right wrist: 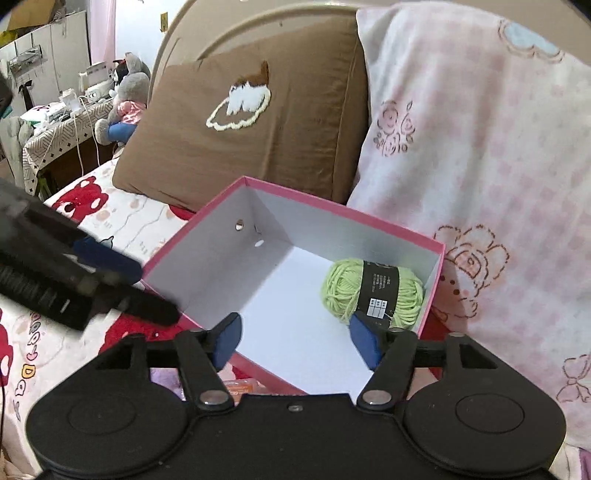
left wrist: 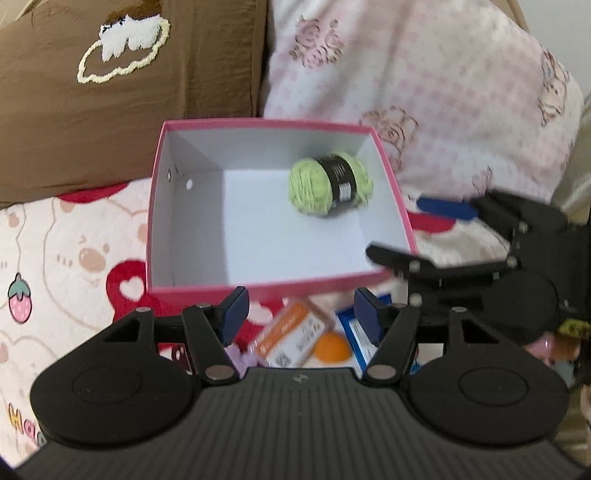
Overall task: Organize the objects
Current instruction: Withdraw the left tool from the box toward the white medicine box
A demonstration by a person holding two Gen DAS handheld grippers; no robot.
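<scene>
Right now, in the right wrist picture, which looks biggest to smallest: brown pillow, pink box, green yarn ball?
1. Brown pillow and pink box: look alike, can't rank.
2. Green yarn ball: clearly smallest, inside the box.

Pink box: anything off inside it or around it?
Nothing damaged. The pink box holds one green yarn ball lying on its side near the far right corner. Small packets lie loose outside the near wall.

Brown pillow (right wrist: 255,122) with embroidered white-and-cream cloud motif leans against rounded tan headboard (right wrist: 221,22). Pink checked blanket (right wrist: 480,155) with rose prints piled just beside pillow. Cartoon bedsheet (left wrist: 66,251), red and cream, bear and strawberry figures. Far off: grey plush toy (right wrist: 125,99) sitting near cluttered side table (right wrist: 55,125) with patterned cloth, white cables hanging.
</scene>
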